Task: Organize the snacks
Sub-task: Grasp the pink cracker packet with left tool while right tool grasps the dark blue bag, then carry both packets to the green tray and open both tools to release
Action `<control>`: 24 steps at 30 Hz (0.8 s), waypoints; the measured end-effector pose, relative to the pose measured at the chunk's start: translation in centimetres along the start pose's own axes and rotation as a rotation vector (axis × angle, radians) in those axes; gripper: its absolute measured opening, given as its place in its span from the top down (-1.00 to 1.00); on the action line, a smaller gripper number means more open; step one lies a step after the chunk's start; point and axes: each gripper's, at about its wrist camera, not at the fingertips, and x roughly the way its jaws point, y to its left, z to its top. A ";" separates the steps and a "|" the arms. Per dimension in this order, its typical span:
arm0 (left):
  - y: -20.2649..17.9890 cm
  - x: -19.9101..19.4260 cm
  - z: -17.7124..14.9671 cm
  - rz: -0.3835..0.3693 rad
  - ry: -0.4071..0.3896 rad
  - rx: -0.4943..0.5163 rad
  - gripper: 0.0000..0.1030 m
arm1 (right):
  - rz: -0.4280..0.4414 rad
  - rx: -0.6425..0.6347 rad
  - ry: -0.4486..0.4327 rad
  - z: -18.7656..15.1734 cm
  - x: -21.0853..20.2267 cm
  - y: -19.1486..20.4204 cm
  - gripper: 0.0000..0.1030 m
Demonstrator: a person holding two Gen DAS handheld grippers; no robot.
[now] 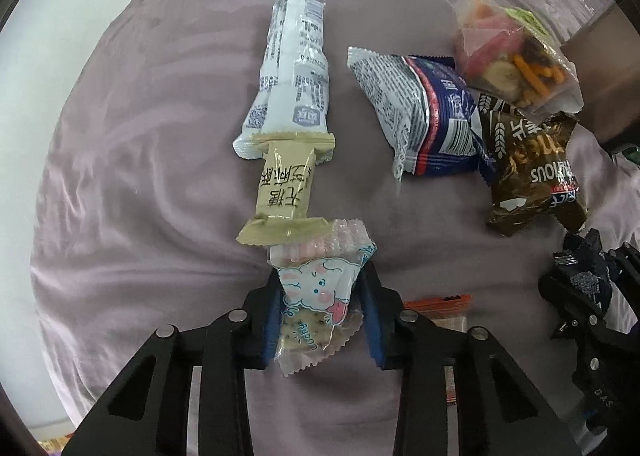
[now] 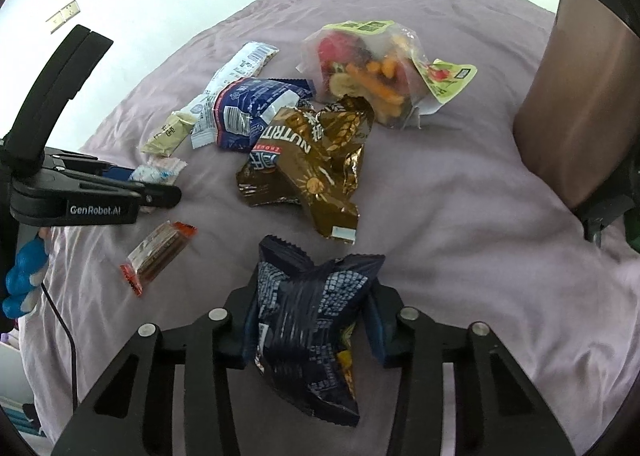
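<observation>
Clamping pink cracker pack, left gripper sits bottom centre of left view; beige bar touches pack's top. Right gripper, bottom centre of right view, squeezes dark bag; gold bag above, on purple sheet.

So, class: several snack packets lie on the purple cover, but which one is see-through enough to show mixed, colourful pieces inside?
The clear bag with the yellow-green label, farthest back. The brown and blue packets beside it are opaque foil.
</observation>
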 end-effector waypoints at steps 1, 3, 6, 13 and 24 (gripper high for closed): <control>0.2 -0.1 0.0 -0.001 -0.007 0.000 0.49 | 0.001 -0.006 -0.001 -0.1 -0.1 0.0 0.52; 0.4 -0.5 -0.1 -0.009 -0.018 -0.007 0.50 | 0.007 -0.010 -0.003 -0.2 -0.2 0.1 0.55; 0.7 -1.8 -1.4 -0.012 -0.042 -0.022 0.52 | 0.016 -0.009 -0.006 -0.3 -0.5 0.1 0.58; 0.7 -4.6 -3.9 0.008 -0.086 -0.042 0.53 | 0.037 -0.014 -0.015 -0.3 -1.6 0.4 0.58; 2.3 -12.3 -8.7 0.012 -0.176 -0.116 0.53 | 0.022 -0.065 -0.108 1.2 -6.8 2.5 0.58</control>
